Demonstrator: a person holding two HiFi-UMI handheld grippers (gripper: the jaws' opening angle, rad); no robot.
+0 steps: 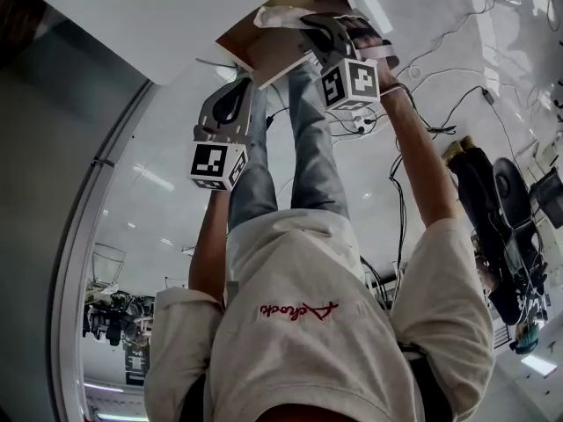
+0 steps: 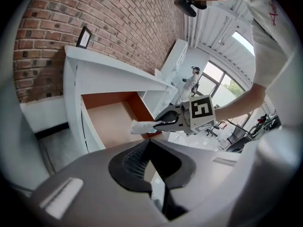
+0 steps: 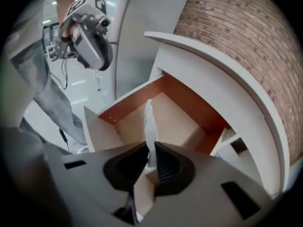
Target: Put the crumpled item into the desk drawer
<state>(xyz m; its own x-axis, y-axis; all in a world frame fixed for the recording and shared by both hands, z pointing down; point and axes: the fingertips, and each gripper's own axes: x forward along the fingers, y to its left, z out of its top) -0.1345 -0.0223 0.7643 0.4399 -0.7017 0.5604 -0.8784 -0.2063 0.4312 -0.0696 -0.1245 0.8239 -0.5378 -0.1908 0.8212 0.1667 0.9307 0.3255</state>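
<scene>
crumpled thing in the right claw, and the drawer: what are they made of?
Crumpled white item: looks like paper or tissue, matte, a thin creased sheet; can't tell which. Open orange-brown drawer: probably laminated board, with smooth, matte, evenly coloured flat panels.

Drawer (image 3: 163, 115) stands open beneath the tabletop (image 2: 118, 72), which backs onto the brick wall (image 2: 94, 22). A picture frame (image 2: 84, 37) stands on the tabletop, against that wall. The crumpled paper (image 3: 149, 124) sits between the jaws of the right tool (image 3: 149, 157) and reaches over the open drawer near its front. The left tool (image 2: 149, 148) is left of the right tool, nearer the person, outside the drawer and before its front.
</scene>
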